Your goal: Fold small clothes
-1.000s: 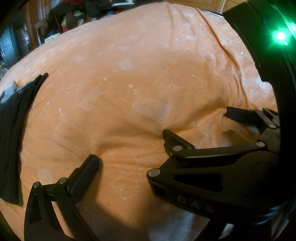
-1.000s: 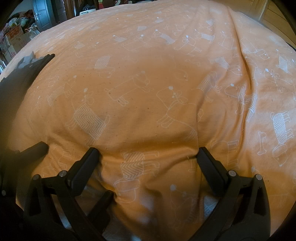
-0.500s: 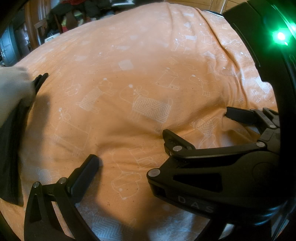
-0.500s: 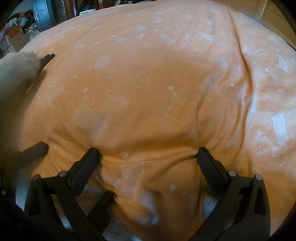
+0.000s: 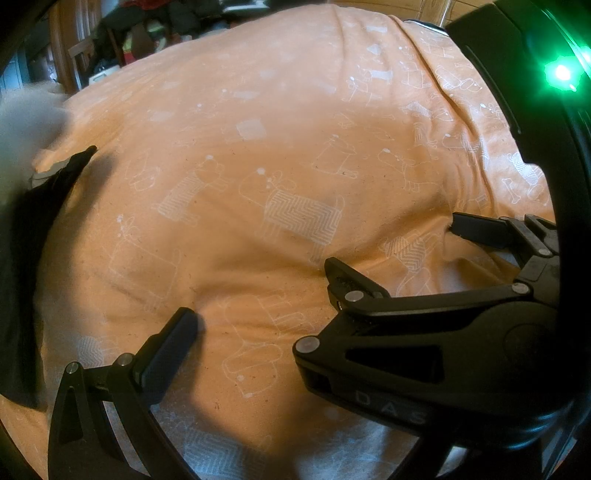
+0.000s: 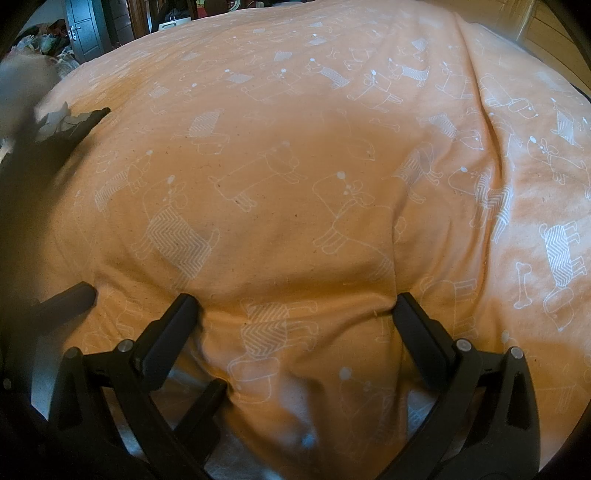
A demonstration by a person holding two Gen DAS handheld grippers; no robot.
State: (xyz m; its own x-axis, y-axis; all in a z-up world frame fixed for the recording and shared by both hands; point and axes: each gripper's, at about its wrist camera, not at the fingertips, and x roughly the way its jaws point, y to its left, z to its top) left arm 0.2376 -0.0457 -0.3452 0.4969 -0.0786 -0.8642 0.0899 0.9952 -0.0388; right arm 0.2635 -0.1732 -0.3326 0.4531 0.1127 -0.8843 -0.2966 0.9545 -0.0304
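Observation:
A dark garment (image 5: 22, 258) lies flat along the left edge of the orange dog-print bedspread (image 5: 295, 147); its pointed corner (image 6: 88, 116) rests on a small grey-white cloth (image 6: 55, 120). My left gripper (image 5: 295, 317) rests on the bedspread, open and empty; one finger (image 5: 170, 343) shows, and the other is hidden behind the right gripper. My right gripper (image 6: 295, 306) sits just to its right, open, with both fingertips pressed into the bedding and nothing between them. Both grippers are well clear of the garment.
A pale blurred shape (image 6: 22, 85), perhaps a hand or cloth, hovers at the far left above the garment's corner. Beyond the bed's far edge are a dark door (image 6: 85, 33) and cluttered furniture (image 5: 140, 33). A ridge in the bedding (image 6: 495, 122) runs down the right side.
A pale blurred shape came in from the left over the garment's corner, then rose toward the upper left. Neither gripper has moved.

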